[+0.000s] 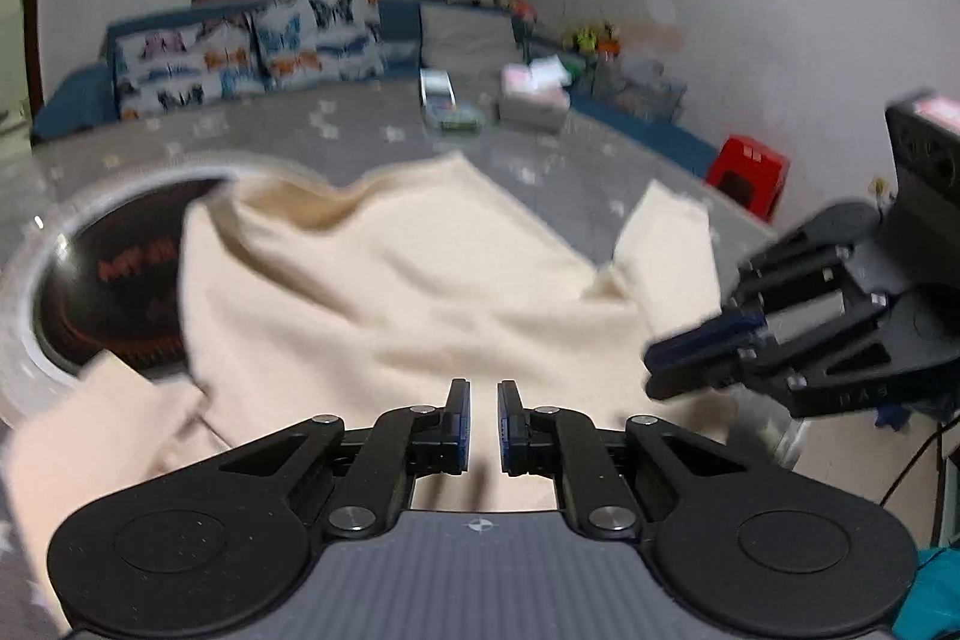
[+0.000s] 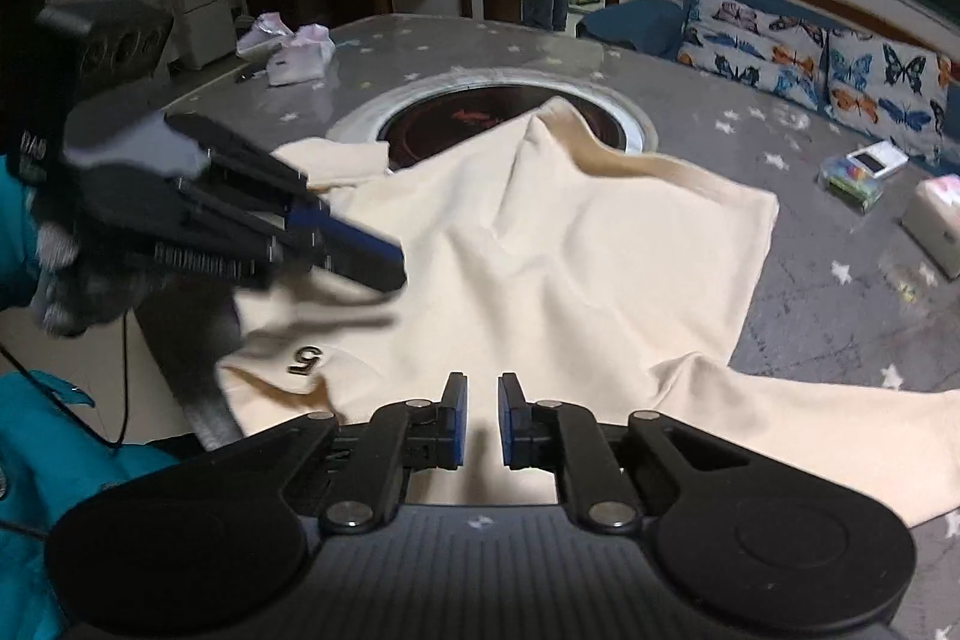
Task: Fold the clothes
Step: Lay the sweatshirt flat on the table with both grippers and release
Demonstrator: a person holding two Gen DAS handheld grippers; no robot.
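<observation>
Nearest my lens in the left wrist view is the left gripper (image 1: pixel 483 427), its jaws parted by a narrow gap with nothing between them, hovering over the near edge of the cream shirt (image 1: pixel 390 292). The right gripper (image 2: pixel 482 421) reads the same in its own view: jaws slightly apart, gripping nothing.

The shirt lies spread and rumpled on the desk (image 2: pixel 840 292), its far part draped over the round hotplate (image 2: pixel 480 118) at 12 o'clock, one sleeve trailing toward 4 o'clock in the right view. It is not a neat fold; whether it is being laid out or part-folded I cannot judge.

To fold well, I'd want each pair of jaws biting a single clean edge, both at matching points, the cloth lifted clear of the hotplate rim so it does not snag, and the ridges smoothed before any crease.

The right view shows a "5" mark (image 2: pixel 304 361) near 8 o'clock and a person standing in the far doorway; the left view shows neither. The left view alone shows a red stool (image 1: pixel 747 172) at 2 o'clock beyond the desk.
</observation>
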